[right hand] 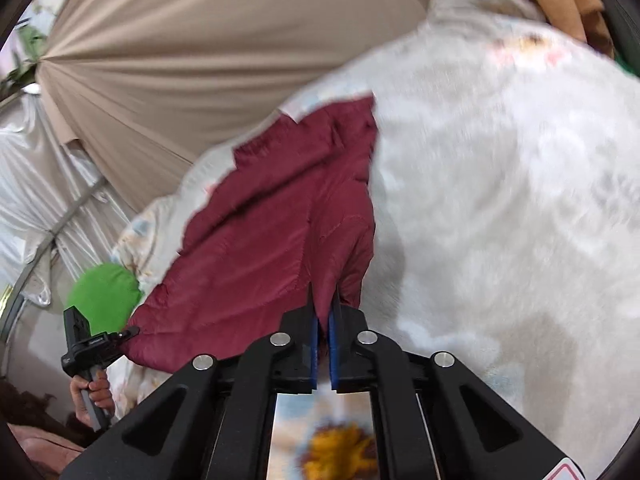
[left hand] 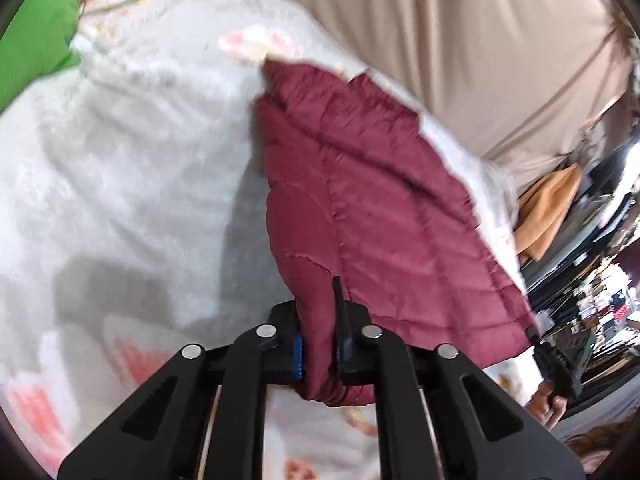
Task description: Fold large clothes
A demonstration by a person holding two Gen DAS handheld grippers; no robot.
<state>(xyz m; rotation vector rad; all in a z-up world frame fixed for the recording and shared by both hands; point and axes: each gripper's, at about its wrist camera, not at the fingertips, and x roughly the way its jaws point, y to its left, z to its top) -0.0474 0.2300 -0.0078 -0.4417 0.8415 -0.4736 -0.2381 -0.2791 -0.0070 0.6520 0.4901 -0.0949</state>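
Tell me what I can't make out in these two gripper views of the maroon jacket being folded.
- Maroon jacket: left wrist view, the pinched bunch hides behind the left gripper; sleeves and collar can't be told apart.
- Right gripper: right wrist view, the pinched edge disappears between the pads.
- White blanket: motion blur smears its print.
- Shelves: left view, blurred and cut off at the rim.

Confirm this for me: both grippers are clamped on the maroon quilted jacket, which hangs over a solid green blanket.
Wrong on one count: the blanket under the maroon quilted jacket is white and fluffy, not green; the left wrist view shows it. Green appears only on a cushion off to the side. Both the left gripper and right gripper do have jaws clamped on the jacket.
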